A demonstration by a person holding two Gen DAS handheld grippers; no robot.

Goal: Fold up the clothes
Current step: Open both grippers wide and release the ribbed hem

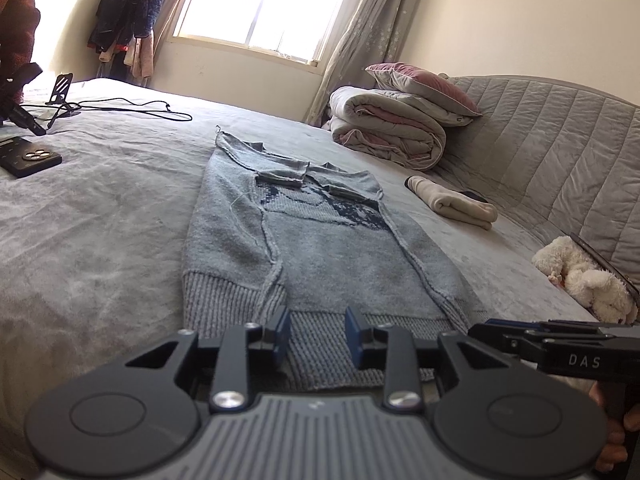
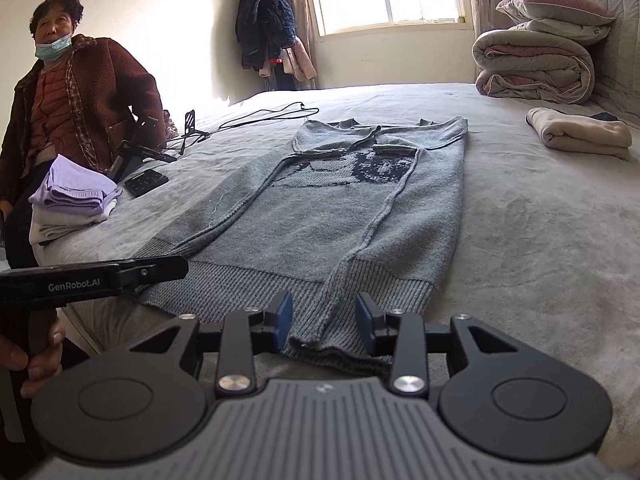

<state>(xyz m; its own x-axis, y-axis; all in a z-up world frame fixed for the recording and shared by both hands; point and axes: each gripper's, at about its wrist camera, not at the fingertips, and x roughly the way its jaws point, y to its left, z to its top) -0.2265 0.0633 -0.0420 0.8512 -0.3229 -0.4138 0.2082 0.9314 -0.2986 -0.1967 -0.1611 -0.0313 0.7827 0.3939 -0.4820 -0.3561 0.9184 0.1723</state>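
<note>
bed (image 1: 100,208) fills most of my view, grey cover. grey sweater (image 1: 304,240) lies flat on it w/ both sleeves folded in over the front, long axis running away from me, ribbed hem nearest, collar pointing twd the window. my left gripper (image 1: 316,336) is spread over the hem, pinching nothing. right gripper (image 2: 324,320) also spread, straddling the hem's near corner.

We see a grey-blue knitted sweater (image 1: 320,240) lying flat on the bed, its ribbed hem (image 2: 320,300) nearest us and its collar at the far end. Both sleeves are folded inward across the body, cuffs near the collar, partly covering a dark blue pattern on the chest.
</note>
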